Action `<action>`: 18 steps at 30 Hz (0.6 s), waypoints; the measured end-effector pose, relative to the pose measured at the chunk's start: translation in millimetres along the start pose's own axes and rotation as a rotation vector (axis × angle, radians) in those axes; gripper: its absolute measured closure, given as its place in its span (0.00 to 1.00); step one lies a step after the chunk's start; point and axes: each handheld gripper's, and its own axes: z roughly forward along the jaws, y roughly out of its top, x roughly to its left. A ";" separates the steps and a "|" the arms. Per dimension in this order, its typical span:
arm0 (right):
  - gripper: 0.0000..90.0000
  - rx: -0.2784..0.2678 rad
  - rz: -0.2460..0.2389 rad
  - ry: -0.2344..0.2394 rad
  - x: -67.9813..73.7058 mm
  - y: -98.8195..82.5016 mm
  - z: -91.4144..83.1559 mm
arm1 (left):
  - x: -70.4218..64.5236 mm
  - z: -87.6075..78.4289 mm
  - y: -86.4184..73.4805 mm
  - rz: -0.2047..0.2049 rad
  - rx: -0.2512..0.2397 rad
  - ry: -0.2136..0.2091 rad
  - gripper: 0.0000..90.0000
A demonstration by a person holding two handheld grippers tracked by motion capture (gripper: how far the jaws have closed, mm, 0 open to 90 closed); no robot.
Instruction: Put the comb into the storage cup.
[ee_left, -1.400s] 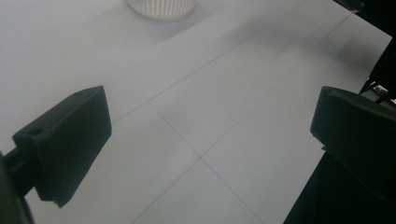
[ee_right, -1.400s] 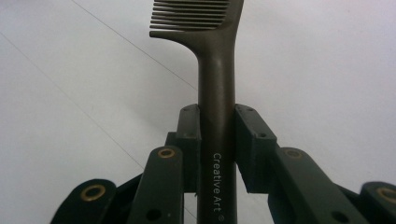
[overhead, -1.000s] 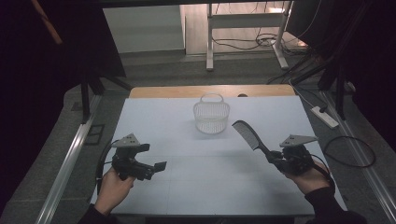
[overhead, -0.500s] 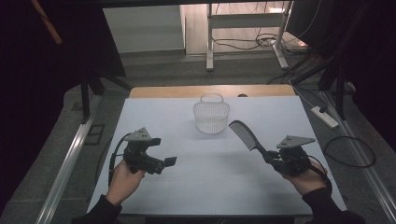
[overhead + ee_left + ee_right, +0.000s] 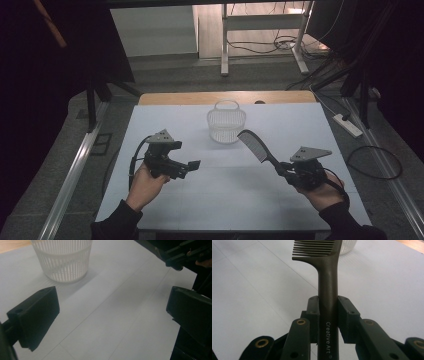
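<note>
A dark comb (image 5: pixel 254 145) sticks up and to the left out of my right gripper (image 5: pixel 286 171), which is shut on its handle (image 5: pixel 328 300) above the table's right side. The comb's teeth (image 5: pixel 314 248) point left in the right gripper view, with the basket's rim just past them. A white slatted basket (image 5: pixel 226 124) stands upright at the table's far middle, also seen as the basket (image 5: pixel 63 258) in the left gripper view. My left gripper (image 5: pixel 192 165) hovers at the left, open, nothing between its black fingers (image 5: pixel 37 315).
The white table top (image 5: pixel 220 200) lies between the two hands. A wooden strip (image 5: pixel 200 97) runs along the far edge. A power strip (image 5: pixel 347 125) and cables lie on the floor to the right; metal rails flank the table.
My left gripper has travelled right and a little away from the person, toward the table's middle. The right gripper and comb have shifted only slightly left.
</note>
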 end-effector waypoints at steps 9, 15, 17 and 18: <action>0.80 -0.022 -0.011 0.012 5.9 3.3 1.4 | 3.2 10.8 7.2 -0.014 0.011 -0.022 0.00; 0.80 -0.022 -0.023 0.028 11.8 5.7 4.2 | 1.8 18.7 14.3 -0.006 0.023 -0.030 0.00; 0.80 -0.025 -0.031 0.028 13.3 6.7 4.4 | 1.5 21.0 16.5 -0.009 0.020 -0.041 0.00; 0.80 -0.031 -0.031 0.029 14.2 7.2 4.6 | 1.3 22.1 17.5 -0.012 0.019 -0.044 0.00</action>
